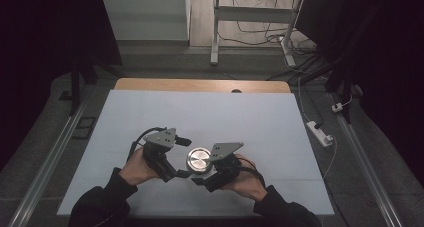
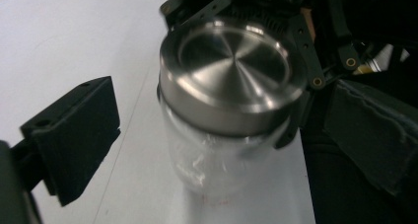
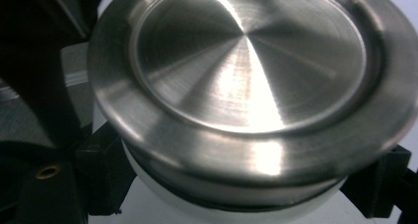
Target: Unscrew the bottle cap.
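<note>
Gripping the jar (image 1: 199,162) below its steel lid (image 3: 251,71) near the table's (image 1: 150,117) front edge, the right gripper (image 1: 204,178) stands clamped tight. The left gripper (image 1: 184,157) hangs wide open just beside the lid, holding nothing. It should square its jaws on the rim before twisting.

No legible text on anything
</note>
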`<state>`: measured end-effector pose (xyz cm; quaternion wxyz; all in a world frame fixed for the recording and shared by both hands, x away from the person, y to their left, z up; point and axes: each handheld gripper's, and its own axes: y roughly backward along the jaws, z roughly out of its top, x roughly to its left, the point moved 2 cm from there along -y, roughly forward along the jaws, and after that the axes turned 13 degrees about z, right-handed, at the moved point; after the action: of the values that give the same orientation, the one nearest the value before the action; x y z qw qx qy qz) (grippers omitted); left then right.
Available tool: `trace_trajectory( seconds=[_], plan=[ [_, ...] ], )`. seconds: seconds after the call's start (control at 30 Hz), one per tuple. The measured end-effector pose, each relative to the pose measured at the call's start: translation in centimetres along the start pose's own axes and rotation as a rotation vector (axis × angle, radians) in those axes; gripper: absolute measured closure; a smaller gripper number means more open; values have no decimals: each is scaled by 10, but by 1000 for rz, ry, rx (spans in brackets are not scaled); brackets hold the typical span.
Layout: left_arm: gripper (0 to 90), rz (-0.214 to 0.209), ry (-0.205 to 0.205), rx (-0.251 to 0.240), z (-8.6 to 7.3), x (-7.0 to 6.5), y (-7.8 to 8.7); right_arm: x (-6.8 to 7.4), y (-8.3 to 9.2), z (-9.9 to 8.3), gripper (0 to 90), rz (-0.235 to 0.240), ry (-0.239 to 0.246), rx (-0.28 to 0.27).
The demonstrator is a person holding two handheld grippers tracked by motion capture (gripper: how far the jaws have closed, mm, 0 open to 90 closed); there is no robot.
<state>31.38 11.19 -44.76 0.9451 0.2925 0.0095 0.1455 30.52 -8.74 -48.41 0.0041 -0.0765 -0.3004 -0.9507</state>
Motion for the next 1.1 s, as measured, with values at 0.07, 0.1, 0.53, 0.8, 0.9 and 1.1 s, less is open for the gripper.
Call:
trace_trajectory(
  seconds=[0.07,0.1,0.53,0.8,0.9,1.1],
  plan=[
    [36,-26,-32,3,3,0,-4,0,0,0,150,17,21,12],
    [47,-47,-47,0,5,0,-7,1,0,0,150,26,24,16],
    [198,14,-71,-28,17,-9,-19,1,3,2,150,28,40,13],
    [200,305,67,-10,22,-17,-30,-8,4,1,150,-162,-41,-9],
    [199,369,107,-5,25,-19,-34,-11,4,2,150,-227,-68,-19],
    [21,257,204,-47,26,-7,-28,-12,6,1,150,-239,-91,-33]
  ],
)
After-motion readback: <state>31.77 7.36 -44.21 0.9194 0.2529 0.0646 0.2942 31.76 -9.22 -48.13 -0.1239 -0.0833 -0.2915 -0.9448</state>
